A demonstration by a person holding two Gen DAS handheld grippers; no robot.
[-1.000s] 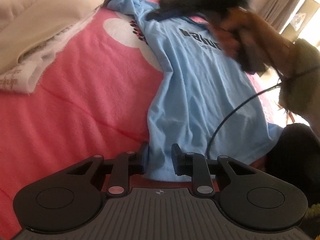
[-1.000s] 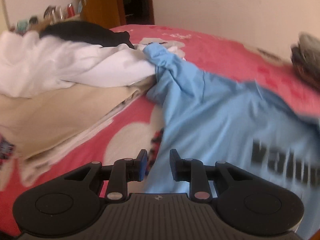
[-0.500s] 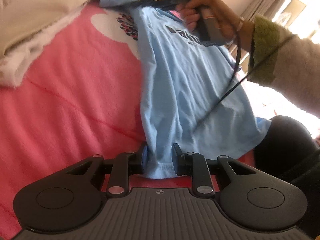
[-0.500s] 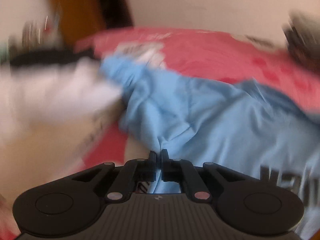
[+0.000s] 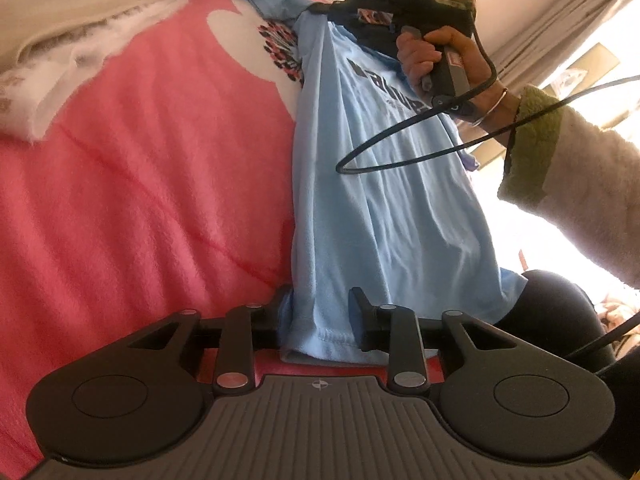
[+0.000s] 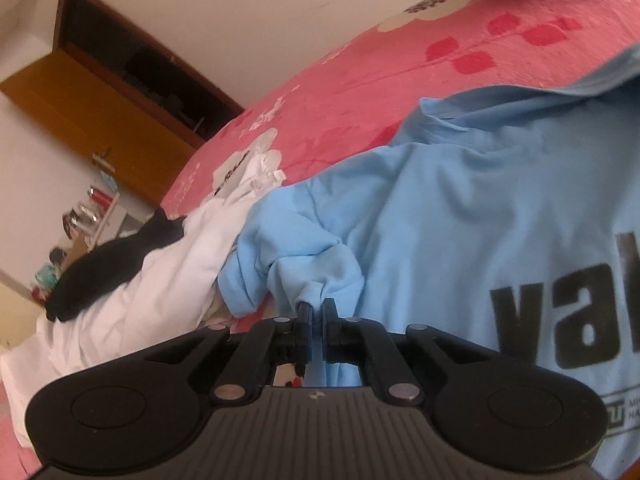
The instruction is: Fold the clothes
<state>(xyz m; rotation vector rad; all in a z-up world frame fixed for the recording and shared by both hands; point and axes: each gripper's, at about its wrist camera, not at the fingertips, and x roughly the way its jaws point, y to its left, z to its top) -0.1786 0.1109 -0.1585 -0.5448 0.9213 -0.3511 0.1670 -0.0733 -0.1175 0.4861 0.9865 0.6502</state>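
Note:
A light blue T-shirt (image 5: 380, 208) with dark lettering lies lengthwise on the pink bedspread (image 5: 140, 180). Its hem sits between the fingers of my left gripper (image 5: 320, 312), whose jaws are closing around it with a gap still showing. At the far end, a hand (image 5: 432, 52) holds my right gripper (image 5: 316, 10) at the shirt's shoulder. In the right wrist view the right gripper (image 6: 316, 308) is shut on a bunched fold of the T-shirt (image 6: 480, 200) near the sleeve.
A pile of cream and white cloth (image 5: 80, 12) lies at the far left of the bed. White garments (image 6: 160, 280) and a black one (image 6: 104, 268) lie beside the sleeve. A cable (image 5: 400, 148) loops over the shirt. A dark-clad leg (image 5: 552, 304) stands at the bed's right edge.
My right gripper moved to the shirt's shoulder, shut on a fold of blue cloth and rolled. The left gripper stayed at the hem and its jaws narrowed a little.

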